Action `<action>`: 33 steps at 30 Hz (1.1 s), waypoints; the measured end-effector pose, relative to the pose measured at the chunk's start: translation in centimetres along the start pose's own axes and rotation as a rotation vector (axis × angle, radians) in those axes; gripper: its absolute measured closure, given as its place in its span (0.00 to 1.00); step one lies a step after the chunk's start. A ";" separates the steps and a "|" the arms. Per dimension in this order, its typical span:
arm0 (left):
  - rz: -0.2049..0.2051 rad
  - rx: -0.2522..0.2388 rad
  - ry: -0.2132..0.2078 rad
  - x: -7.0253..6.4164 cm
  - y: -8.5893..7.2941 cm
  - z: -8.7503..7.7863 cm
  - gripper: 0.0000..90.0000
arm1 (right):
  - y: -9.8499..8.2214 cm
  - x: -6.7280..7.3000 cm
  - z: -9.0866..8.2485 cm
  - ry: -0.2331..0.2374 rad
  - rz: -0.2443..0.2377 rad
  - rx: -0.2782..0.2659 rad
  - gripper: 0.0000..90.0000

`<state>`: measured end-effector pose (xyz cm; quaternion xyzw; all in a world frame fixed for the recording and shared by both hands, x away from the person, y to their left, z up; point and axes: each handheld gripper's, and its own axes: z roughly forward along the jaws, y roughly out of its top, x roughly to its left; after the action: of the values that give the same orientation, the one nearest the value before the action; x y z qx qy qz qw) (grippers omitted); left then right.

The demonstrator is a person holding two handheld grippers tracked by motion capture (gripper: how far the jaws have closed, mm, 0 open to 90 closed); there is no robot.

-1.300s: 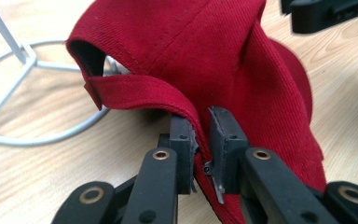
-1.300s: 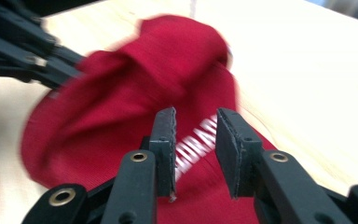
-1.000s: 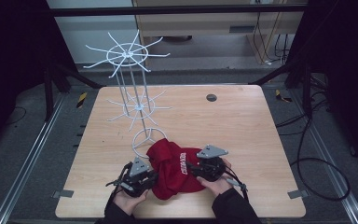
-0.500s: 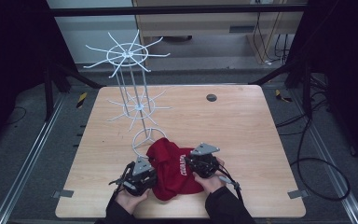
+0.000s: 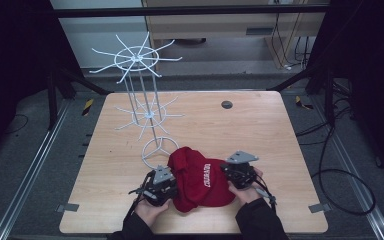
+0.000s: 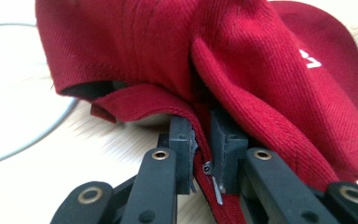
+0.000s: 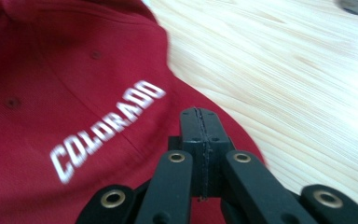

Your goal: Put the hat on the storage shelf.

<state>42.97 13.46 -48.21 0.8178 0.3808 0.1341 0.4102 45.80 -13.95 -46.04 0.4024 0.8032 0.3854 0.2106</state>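
left tongs (image 6: 203, 140) pinch the red colorado cap's (image 5: 200, 177) edge – right tongs (image 7: 200, 126) pressed together on its brim – likely steadying it near the white wire rack (image 5: 140, 95).

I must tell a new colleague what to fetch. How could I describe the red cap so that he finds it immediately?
On the wooden table, look at the near edge, in front of the white wire rack. The red cap lies there between the left gripper and the right gripper. It is the one cloth item, with white COLORADO lettering.
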 end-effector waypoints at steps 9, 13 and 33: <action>0.031 -0.005 -0.024 -2.1 1.3 2.2 0.88 | -0.8 -1.4 -1.5 0.071 0.055 -0.072 0.91; 0.052 -0.005 -0.014 -2.3 1.3 2.0 0.84 | -0.4 -0.4 -0.7 0.112 0.034 -0.068 1.00; -0.016 -0.083 0.109 4.1 -1.1 -7.3 0.63 | -3.0 -0.9 -0.9 0.011 0.023 0.087 1.00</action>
<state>41.29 21.04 -44.89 0.7884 0.4035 0.1909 0.4233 44.31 -16.18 -47.85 0.4185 0.8157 0.3544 0.1841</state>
